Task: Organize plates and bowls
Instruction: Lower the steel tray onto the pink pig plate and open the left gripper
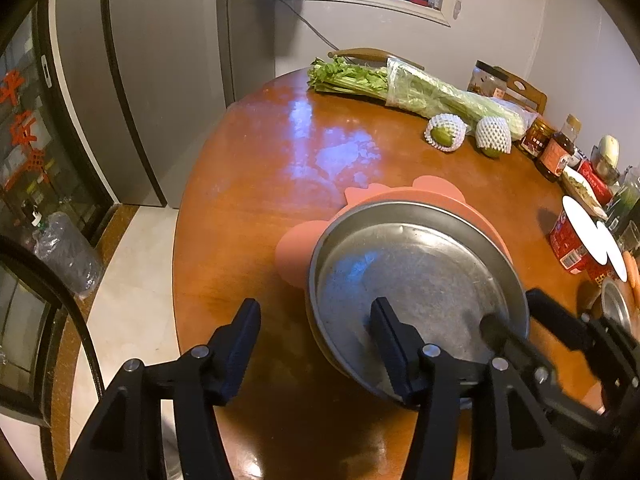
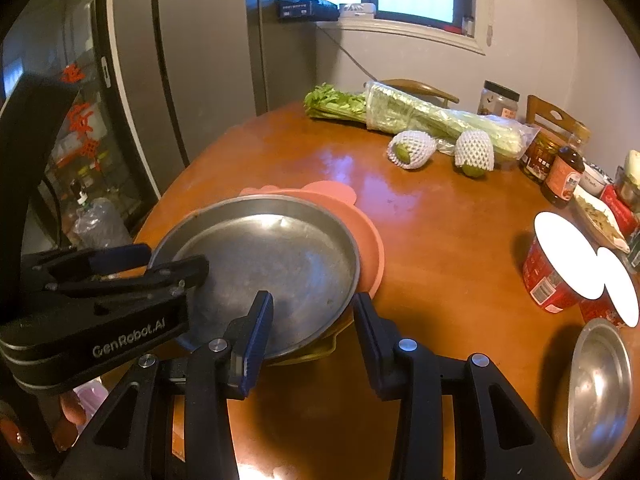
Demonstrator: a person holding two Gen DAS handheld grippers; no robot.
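Left claw [image 1: 316, 320] spread, straddling near rim of steel plate [image 1: 408, 276], not pinching. Right claw [image 2: 312, 312] spread across same rim opposite. Plate atop pink mat [image 1: 296, 252] on surface [image 1: 248, 184]. Judged light, rigid, slick; grip rim.

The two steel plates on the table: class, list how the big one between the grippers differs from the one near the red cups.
The big plate sits stacked on a pink mat and other dishes; the small plate lies alone on the table. The big plate is straddled at its rim by both grippers; the small plate has no gripper near it. The big plate looks wider. Both are round, shallow, bare steel and empty.
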